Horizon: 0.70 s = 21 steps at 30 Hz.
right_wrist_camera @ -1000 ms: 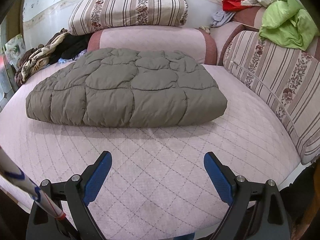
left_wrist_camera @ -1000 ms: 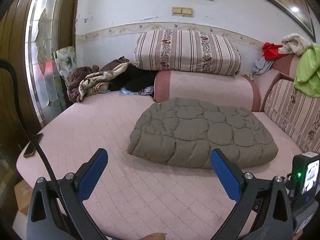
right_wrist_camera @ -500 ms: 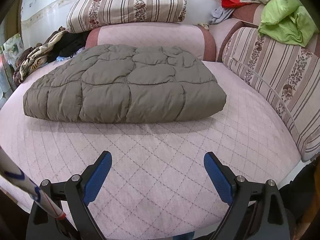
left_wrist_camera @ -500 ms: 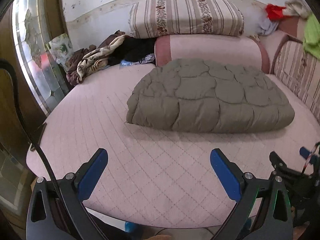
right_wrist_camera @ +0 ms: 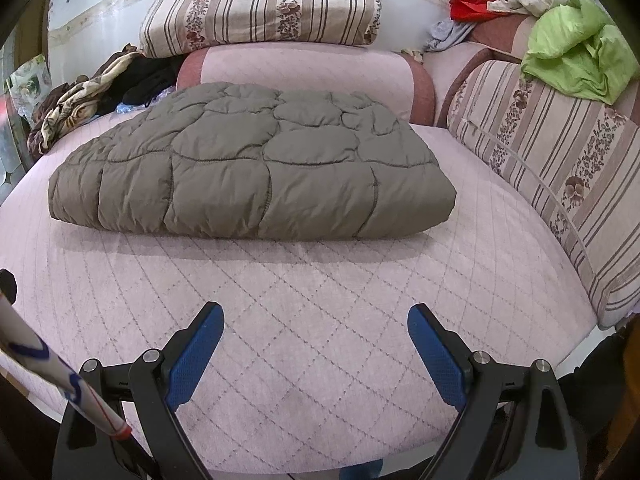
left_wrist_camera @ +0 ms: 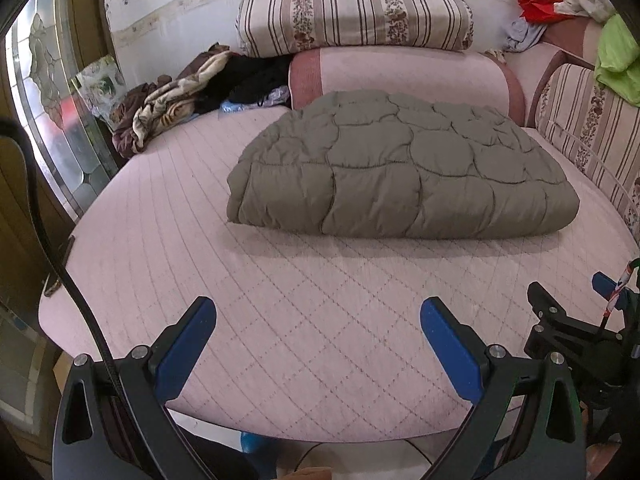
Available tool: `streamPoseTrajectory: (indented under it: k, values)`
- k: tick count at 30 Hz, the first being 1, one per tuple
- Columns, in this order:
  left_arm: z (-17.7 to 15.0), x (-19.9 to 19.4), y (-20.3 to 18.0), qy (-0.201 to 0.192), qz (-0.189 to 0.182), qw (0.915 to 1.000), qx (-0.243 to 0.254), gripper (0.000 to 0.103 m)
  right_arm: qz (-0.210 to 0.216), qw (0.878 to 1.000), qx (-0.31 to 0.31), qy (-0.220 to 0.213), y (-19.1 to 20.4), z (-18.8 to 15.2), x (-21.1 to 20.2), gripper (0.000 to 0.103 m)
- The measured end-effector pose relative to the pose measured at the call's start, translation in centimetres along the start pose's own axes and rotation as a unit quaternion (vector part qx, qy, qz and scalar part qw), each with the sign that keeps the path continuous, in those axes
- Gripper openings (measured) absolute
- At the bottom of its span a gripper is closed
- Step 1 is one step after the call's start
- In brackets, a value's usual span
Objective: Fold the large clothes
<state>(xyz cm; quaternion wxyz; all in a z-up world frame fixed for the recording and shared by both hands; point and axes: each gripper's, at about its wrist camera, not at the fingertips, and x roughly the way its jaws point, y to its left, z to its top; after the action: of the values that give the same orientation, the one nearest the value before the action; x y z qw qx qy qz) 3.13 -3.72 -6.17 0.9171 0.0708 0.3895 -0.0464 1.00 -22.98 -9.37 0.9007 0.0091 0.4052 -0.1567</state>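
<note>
Left wrist view first: the left gripper [left_wrist_camera: 318,322] hangs over the near edge of the pink quilted bed [left_wrist_camera: 280,320], its blue-padded fingers [left_wrist_camera: 186,344] spread wide with nothing between them. Well ahead, in the middle of the mattress, lies the olive-grey puffer jacket [left_wrist_camera: 400,176], folded into a thick rectangular bundle, its rounded fold edge facing the camera. Behind it sits a pink bolster [left_wrist_camera: 404,76] with a striped floral cushion [left_wrist_camera: 352,10] stacked on top. To the left, against the wall, a heap of brown and patterned clothes [left_wrist_camera: 172,100] is piled up. At the far right edge, the right gripper [left_wrist_camera: 572,320] pokes into view, black frame, a blue tip showing. A lime-green garment [left_wrist_camera: 618,64] drapes over the side cushions at the right.

Over to the right wrist view: the right gripper [right_wrist_camera: 316,340] is also wide apart and empty, blue pads [right_wrist_camera: 436,356] hovering above the mattress [right_wrist_camera: 320,300] near its front edge. The puffer jacket [right_wrist_camera: 248,168] fills the centre, folded, well apart from the fingertips. The striped side cushion [right_wrist_camera: 560,168] runs along the right, with the lime-green garment [right_wrist_camera: 576,56] bunched on top and a red cloth [right_wrist_camera: 468,6] beyond it. A white cable with blue marks [right_wrist_camera: 48,368] crosses the lower left corner.
</note>
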Motion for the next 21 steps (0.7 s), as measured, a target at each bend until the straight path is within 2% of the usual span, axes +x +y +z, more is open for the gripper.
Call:
streamPoseTrajectory:
  k: [21]
  values:
    - [-1.0,2.6,0.4,0.051,-0.021,0.9983,-0.018,0.102,-0.01,1.0,-0.008,0.012,0.3,-0.2,0.6,0.096]
